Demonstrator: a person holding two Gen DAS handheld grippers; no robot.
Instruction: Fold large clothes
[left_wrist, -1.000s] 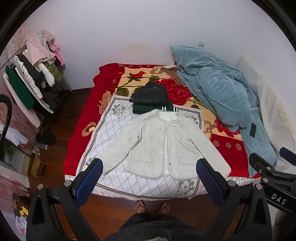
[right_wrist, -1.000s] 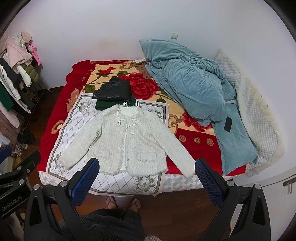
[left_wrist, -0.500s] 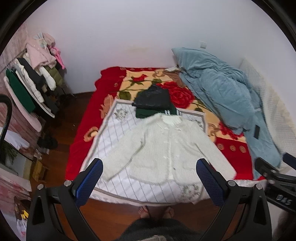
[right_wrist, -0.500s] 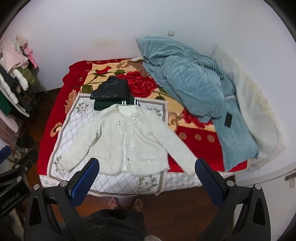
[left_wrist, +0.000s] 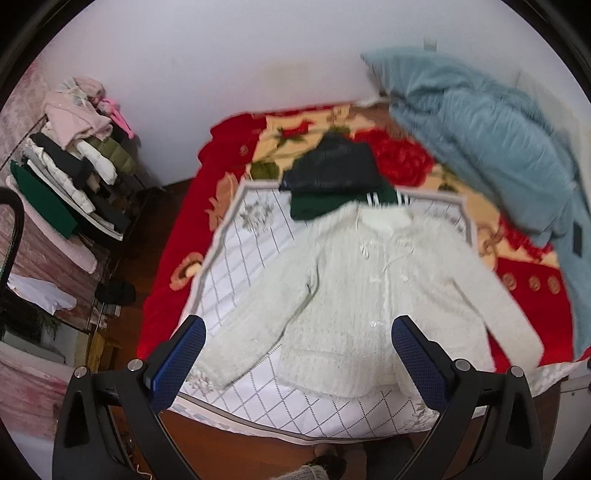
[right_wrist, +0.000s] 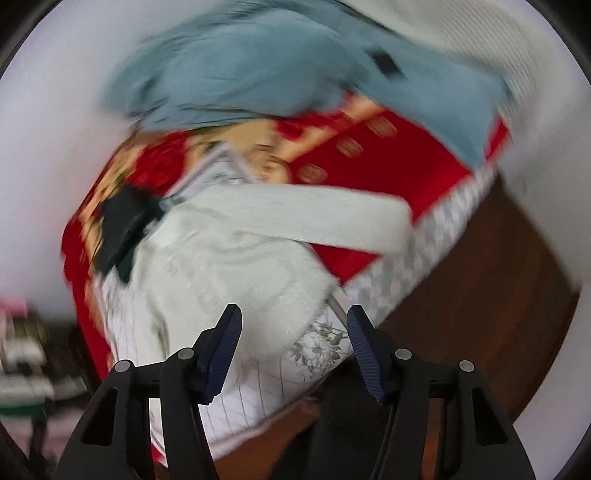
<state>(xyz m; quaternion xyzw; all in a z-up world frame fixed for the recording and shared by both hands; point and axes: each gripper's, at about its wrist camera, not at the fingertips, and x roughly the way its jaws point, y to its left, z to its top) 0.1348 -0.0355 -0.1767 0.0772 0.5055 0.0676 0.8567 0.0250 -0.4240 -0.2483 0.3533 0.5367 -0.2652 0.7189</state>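
A white knitted cardigan (left_wrist: 354, 295) lies flat and spread on the bed's white diamond-pattern cover (left_wrist: 258, 243), sleeves angled outward. My left gripper (left_wrist: 297, 339) hangs open above its lower hem, apart from the cloth. In the blurred, rolled right wrist view the cardigan (right_wrist: 236, 258) fills the middle. My right gripper (right_wrist: 293, 334) is over the hem corner near the bed's edge, its jaws closing with nothing pressed between them.
Folded dark and green clothes (left_wrist: 336, 173) sit just above the cardigan's collar. A blue quilt (left_wrist: 480, 125) with a dark phone (left_wrist: 577, 240) covers the bed's right side. A loaded clothes rack (left_wrist: 74, 173) stands left. Wooden floor (right_wrist: 480, 280) borders the bed.
Both grippers dropped toward the bed and the cardigan looms larger. The right view rolled sharply and its jaws narrowed. The left jaws stayed wide.
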